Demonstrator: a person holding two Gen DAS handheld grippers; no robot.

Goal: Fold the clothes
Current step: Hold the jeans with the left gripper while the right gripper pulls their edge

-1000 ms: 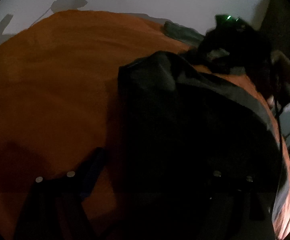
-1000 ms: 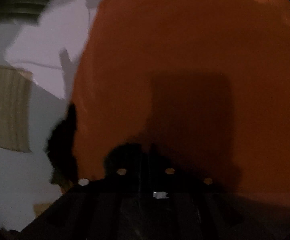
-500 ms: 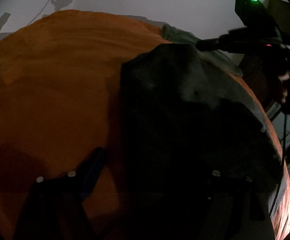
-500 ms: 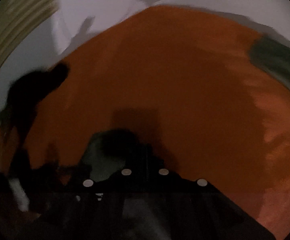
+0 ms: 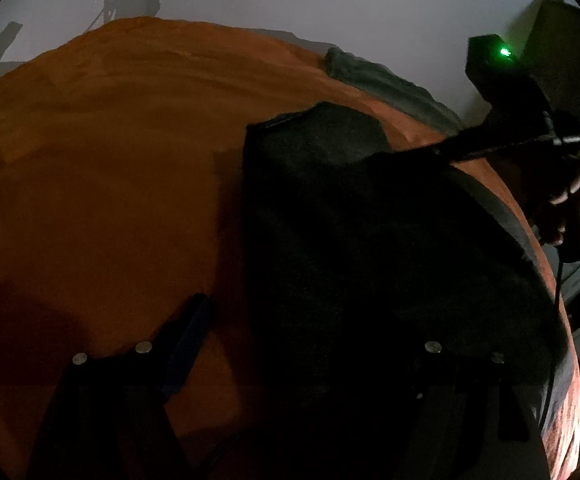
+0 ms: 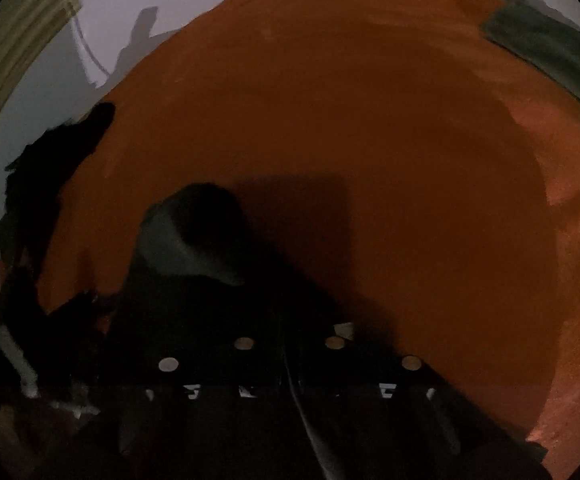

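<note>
Garment (image 5: pixel 370 240) pinched in closing right gripper (image 5: pixel 442 150).

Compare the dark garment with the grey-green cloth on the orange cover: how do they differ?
The dark garment is near black; the grey-green cloth is paler. The dark garment spreads wide in the foreground; the grey-green cloth lies bunched at the far edge by the wall. The right gripper pinches an edge of the dark garment; nothing touches the grey-green cloth. Both lie on the orange cover.
</note>
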